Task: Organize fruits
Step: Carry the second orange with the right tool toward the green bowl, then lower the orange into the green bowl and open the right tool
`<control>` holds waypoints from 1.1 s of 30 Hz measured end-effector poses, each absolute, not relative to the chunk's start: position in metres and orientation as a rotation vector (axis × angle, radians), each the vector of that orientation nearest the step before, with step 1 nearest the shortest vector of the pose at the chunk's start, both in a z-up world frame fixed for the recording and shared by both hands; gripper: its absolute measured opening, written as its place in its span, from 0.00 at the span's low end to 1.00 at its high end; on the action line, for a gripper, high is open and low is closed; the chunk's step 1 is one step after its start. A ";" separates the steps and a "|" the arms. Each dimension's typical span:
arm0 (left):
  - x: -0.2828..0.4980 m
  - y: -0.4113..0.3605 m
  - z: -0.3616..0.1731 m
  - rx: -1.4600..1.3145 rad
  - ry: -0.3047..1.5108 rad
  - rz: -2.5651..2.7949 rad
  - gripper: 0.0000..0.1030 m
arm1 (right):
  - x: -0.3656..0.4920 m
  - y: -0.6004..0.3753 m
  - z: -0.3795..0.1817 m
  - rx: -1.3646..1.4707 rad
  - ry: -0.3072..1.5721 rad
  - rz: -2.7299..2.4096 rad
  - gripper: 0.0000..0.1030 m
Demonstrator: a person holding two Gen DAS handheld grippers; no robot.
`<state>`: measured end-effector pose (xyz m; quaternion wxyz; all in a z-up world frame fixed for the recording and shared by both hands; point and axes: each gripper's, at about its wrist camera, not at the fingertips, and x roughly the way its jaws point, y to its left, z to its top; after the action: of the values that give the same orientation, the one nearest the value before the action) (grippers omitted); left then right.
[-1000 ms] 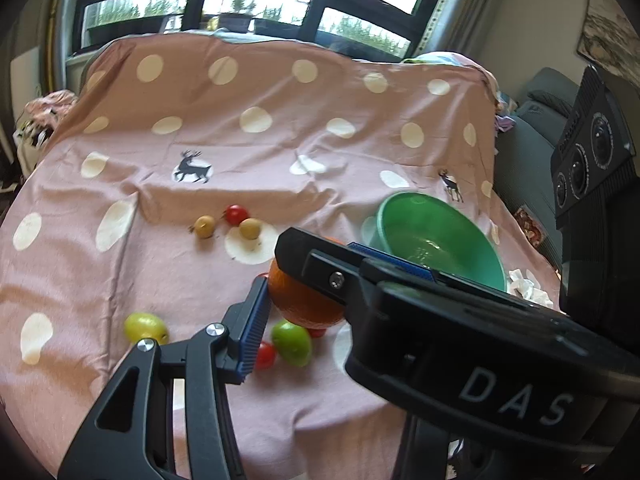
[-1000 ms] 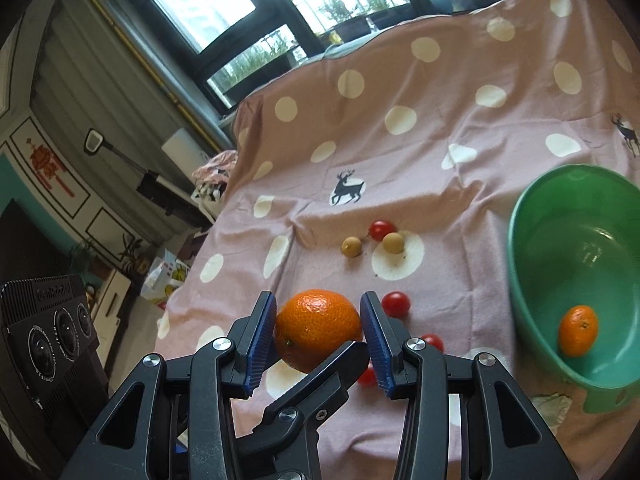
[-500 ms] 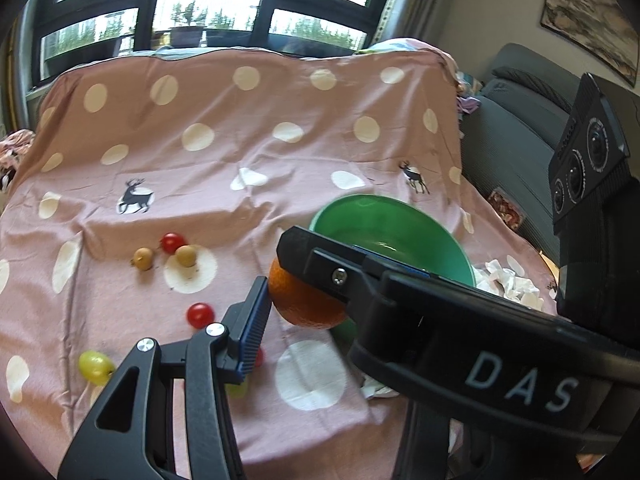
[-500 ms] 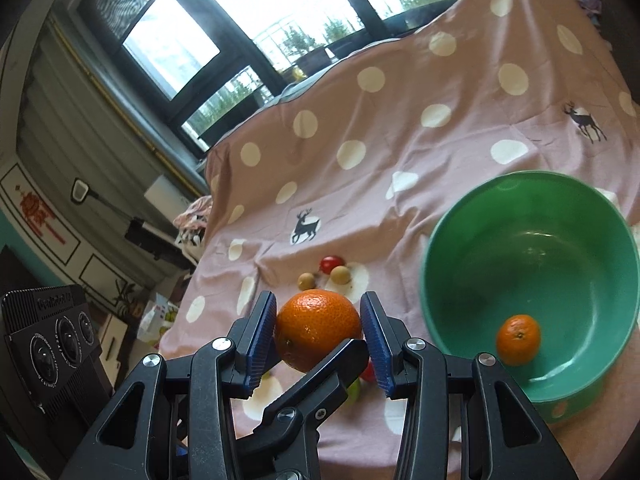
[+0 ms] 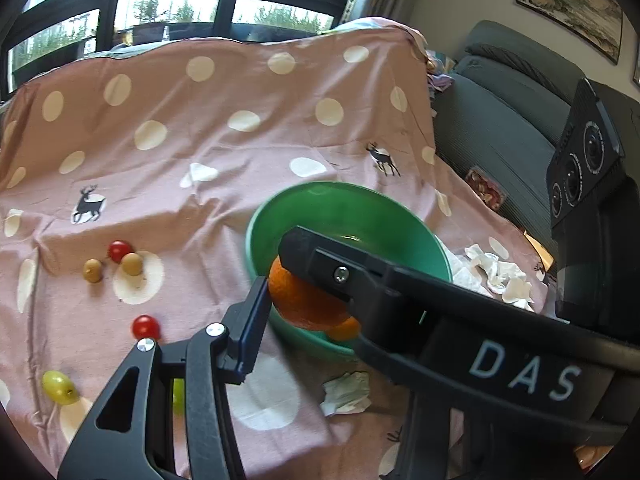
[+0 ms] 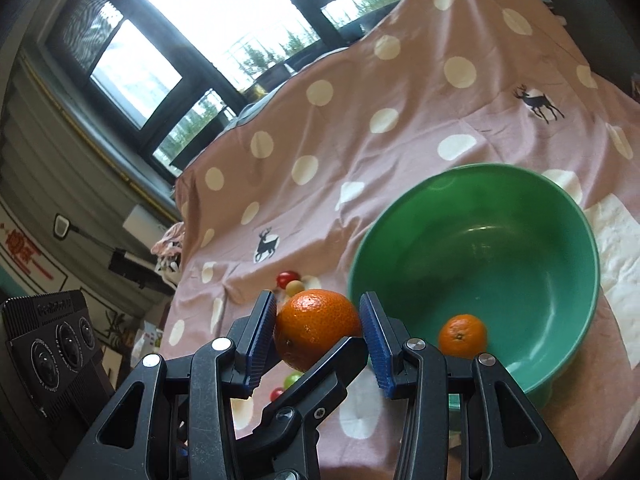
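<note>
White letters "DAS" stand on the black arm of the right tongs (image 5: 312,268) crossing the left wrist view. The red wall sign and the camera block's lettering are illegible.

Your right gripper (image 6: 318,330) points forward and downward, its two blue-padded fingers (image 6: 262,330) pressed against opposite sides of the orange (image 6: 316,330). Your left gripper (image 5: 280,300) crosses just beneath it: one of its fingers touches the same orange's side, while the other is hidden behind the right gripper's body.
</note>
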<state>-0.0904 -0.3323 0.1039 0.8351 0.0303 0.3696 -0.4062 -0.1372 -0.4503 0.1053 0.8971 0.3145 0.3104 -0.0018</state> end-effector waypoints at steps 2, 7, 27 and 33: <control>-0.090 -0.338 0.103 0.069 0.787 -0.875 0.45 | -0.139 -0.455 0.104 0.661 0.640 -0.018 0.45; -0.090 -0.353 0.098 0.083 0.807 -0.909 0.45 | -0.143 -0.469 0.098 0.693 0.640 -0.058 0.45; -0.083 -0.391 0.073 0.096 0.891 -1.016 0.45 | -0.151 -0.505 0.073 0.774 0.680 -0.189 0.45; -0.082 -0.399 0.067 0.098 0.917 -1.030 0.45 | -0.151 -0.512 0.067 0.792 0.699 -0.212 0.45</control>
<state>-0.0815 -0.3988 0.0670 0.7705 0.0453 0.4228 -0.4748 -0.1506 -0.5123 0.0665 0.8584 0.3772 0.3326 -0.1008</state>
